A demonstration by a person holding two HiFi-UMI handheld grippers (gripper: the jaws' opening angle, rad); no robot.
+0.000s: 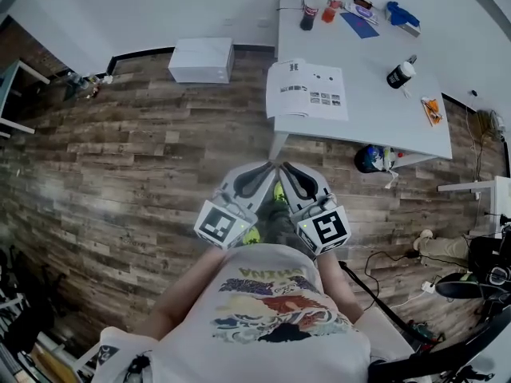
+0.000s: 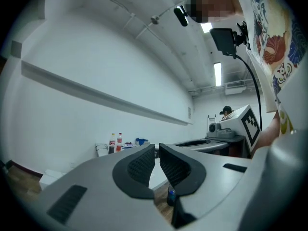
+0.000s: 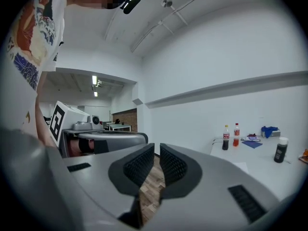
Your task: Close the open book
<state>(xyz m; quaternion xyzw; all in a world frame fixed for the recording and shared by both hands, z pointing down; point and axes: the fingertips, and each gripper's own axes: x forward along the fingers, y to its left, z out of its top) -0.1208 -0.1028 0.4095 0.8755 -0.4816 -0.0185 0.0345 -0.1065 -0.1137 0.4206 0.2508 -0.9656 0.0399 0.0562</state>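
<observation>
The open book (image 1: 307,90) at the counter's (image 1: 383,122) near left corner looks light and floppy; lift it by an outer cover edge. The left hand-held gripper (image 2: 157,150) and right hand-held gripper (image 3: 157,150) are closed and empty.

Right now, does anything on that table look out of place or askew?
The open book lies at the white table's near left corner, its left page seeming to poke past the edge. Nothing looks spilled.
</observation>
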